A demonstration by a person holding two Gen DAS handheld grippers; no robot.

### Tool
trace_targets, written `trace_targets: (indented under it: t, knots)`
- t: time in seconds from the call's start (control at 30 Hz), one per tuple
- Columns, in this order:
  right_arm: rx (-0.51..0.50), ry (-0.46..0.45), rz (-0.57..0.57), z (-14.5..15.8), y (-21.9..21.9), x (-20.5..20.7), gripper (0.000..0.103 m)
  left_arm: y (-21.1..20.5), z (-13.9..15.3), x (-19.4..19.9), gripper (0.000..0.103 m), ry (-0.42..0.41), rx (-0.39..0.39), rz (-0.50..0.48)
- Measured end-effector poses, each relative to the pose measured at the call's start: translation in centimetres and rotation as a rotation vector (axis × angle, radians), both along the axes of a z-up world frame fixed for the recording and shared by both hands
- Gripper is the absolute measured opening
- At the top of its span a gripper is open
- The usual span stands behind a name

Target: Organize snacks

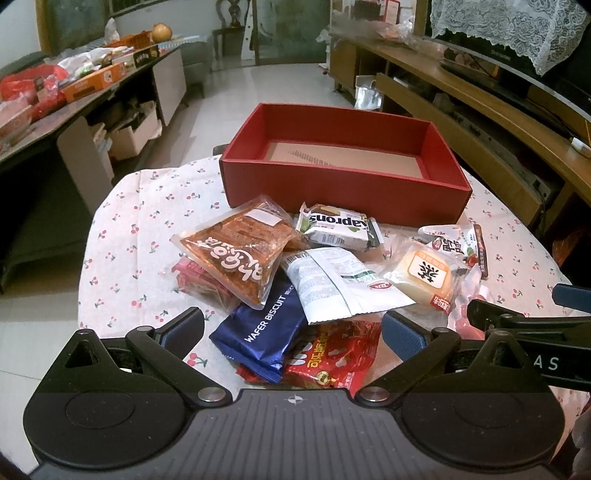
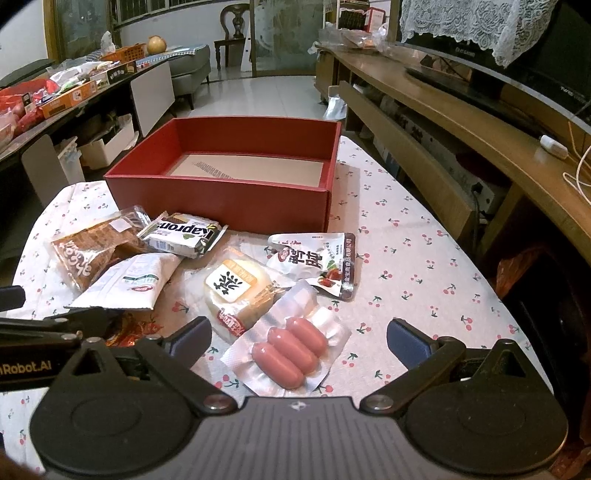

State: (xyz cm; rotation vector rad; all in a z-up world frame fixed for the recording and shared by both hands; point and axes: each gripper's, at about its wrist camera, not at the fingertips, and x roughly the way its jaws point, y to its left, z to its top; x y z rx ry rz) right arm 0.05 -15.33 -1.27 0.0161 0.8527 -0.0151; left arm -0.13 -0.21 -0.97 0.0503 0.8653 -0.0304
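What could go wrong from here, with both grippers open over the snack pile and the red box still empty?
1. The snacks overlap: the blue wafer packet lies under the white pouch, so lifting it may drag or tip its neighbours.
2. The sausage pack looks flat and slick; the right gripper may slip off it.
3. The grippers sit close together; the left gripper may bump the right.

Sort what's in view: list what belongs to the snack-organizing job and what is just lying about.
For the job:
red box, empty
sausage pack
wafer biscuit pack
Kaprons pack
round bun pack
left gripper and right gripper, both open

Lying about:
TV with lace cover
side table clutter
chair
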Motion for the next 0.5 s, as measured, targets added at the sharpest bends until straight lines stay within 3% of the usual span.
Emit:
trace_targets:
  t: [0.5]
  knots:
    - [0.019, 0.002, 0.015, 0.12, 0.05, 0.18, 0.103, 0.32, -0.01, 0.18, 0.103, -0.002, -0.017, -0.007]
